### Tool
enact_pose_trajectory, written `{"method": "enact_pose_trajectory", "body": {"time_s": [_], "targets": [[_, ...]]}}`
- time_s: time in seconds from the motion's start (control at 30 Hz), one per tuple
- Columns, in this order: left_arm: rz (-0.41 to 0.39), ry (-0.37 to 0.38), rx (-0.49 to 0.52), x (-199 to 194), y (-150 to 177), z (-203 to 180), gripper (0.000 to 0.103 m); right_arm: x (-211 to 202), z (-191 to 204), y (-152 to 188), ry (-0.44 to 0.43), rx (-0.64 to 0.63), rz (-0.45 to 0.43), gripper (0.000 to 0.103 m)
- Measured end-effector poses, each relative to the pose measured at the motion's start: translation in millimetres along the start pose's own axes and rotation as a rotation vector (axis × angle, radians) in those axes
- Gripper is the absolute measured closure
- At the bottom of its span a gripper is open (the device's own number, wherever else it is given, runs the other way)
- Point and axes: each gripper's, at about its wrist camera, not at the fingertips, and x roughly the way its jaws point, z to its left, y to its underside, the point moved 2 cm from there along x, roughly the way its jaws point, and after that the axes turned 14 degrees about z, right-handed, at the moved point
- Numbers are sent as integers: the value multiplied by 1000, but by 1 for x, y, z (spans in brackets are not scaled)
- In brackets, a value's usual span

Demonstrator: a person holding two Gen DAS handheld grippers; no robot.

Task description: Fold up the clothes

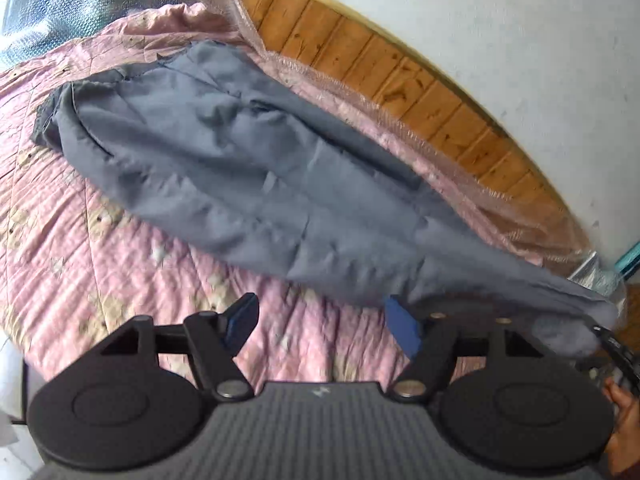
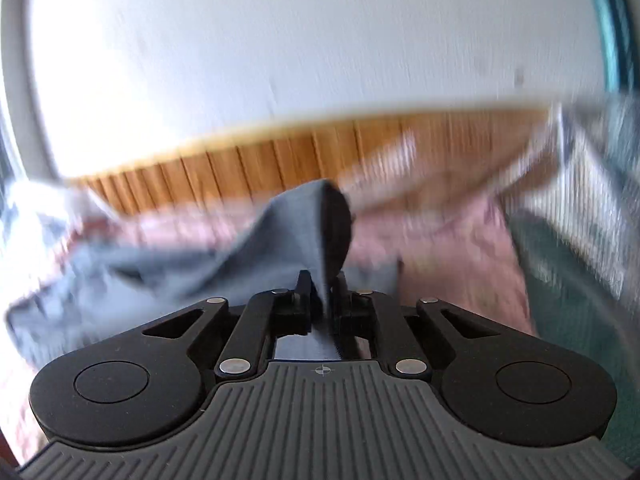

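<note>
Right tongs (image 2: 320, 280) pinch a bunched corner of the grey garment (image 1: 240, 168) (that view's blurry). Left tongs (image 1: 320, 320) gape wide, empty, above the pink quilt (image 1: 120, 240).

**Cloth, wood and plastic on the bed**

The grey woven cloth garment (image 1: 248, 176) looks matt and softly creased, with stitched seams. Under it, the pink quilted cotton bedspread (image 1: 120, 264) shows ribbed stitching and a dull finish. The orange-brown knotty wooden headboard (image 1: 360, 60) has a smooth, slightly glossy varnish. Clear crinkled plastic wrap (image 1: 420, 120) glints along it. The white painted wall (image 1: 500, 40) appears matt.
</note>
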Motion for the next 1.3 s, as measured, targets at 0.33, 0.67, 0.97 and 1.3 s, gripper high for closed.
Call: {"method": "enact_pose_trajectory", "body": {"time_s": [0.33, 0.67, 0.97, 1.3], "targets": [[-15, -36, -24, -34, 49, -37, 30, 71, -100, -31, -25, 98, 114, 16], [-71, -74, 20, -51, 70, -96, 27, 242, -63, -94, -69, -80, 315, 43], [-61, -90, -31, -33, 57, -93, 27, 187, -35, -91, -124, -452, 194, 102], [38, -62, 58, 18, 25, -117, 27, 148, -76, -42, 173, -519, 321, 86]]}}
